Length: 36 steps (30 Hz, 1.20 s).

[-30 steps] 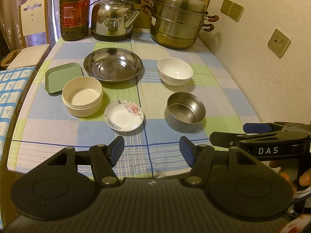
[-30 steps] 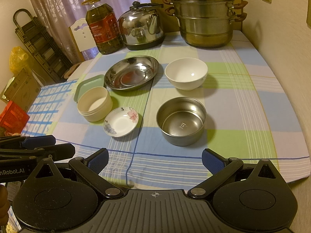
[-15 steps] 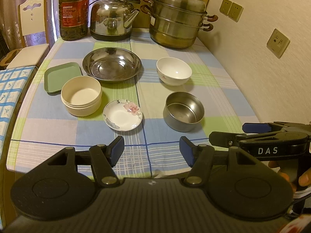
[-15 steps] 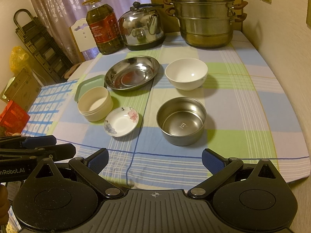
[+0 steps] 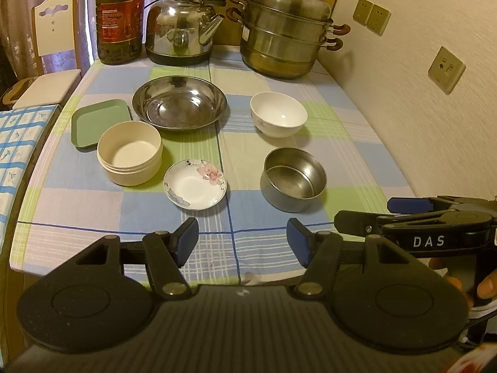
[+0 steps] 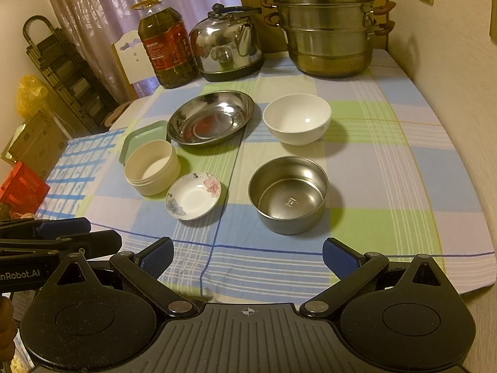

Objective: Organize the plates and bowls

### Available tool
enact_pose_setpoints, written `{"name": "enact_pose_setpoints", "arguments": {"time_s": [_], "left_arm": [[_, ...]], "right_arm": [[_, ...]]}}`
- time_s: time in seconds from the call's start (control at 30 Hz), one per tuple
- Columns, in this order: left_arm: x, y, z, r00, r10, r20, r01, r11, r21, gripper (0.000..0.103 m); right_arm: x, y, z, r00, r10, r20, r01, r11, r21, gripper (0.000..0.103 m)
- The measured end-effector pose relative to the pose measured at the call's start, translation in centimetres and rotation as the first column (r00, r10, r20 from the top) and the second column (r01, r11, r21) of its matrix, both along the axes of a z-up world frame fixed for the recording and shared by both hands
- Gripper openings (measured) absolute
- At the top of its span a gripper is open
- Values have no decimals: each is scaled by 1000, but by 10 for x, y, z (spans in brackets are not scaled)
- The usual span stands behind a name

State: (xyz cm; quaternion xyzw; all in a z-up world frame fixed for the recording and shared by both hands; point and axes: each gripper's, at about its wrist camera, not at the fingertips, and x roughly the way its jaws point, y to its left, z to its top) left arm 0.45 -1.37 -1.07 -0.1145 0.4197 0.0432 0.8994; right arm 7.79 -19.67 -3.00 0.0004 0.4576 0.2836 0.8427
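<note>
On the checked tablecloth stand a steel plate [image 5: 179, 102] [image 6: 210, 118], a green square plate [image 5: 93, 121] [image 6: 141, 135], a cream bowl [image 5: 129, 153] [image 6: 151, 167], a small flowered dish [image 5: 195, 184] [image 6: 193, 195], a white bowl [image 5: 278, 114] [image 6: 297, 119] and a steel bowl [image 5: 293, 179] [image 6: 289, 194]. My left gripper [image 5: 242, 242] is open and empty above the table's near edge, short of the flowered dish. My right gripper [image 6: 247, 258] is open wide and empty, near the front edge before the steel bowl. Each gripper shows in the other's view.
At the back stand an oil bottle [image 5: 119, 18], a steel kettle [image 5: 181, 28] and a stacked steamer pot [image 5: 285, 34]. A wall with sockets [image 5: 445, 70] runs along the right. A white chair [image 5: 49, 62] and a second cloth-covered surface [image 5: 15, 143] are at the left.
Both views have shifted only slightly; the dishes stand where they were. Both grippers stay open and empty.
</note>
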Motion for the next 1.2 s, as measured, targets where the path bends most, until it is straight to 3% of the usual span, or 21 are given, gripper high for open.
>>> {"name": "enact_pose_setpoints", "arguments": {"time_s": [0.6,0.9,1.2], "left_arm": [[-7,5,3,996,88,4,-88,996,-7,60],[6,40,-1,991,134,-4,-134,991,-5,60],[26,97,-9,992,128,-20,-128,992,-12,60]], "right_arm": [[1,-11,-3,1000,-10,-2,10,999,31,102],[15,-9,-11,999,-22,-40,24,998,65,102],[30,43,-16,998,-15,-63,21,995,96,102]]}}
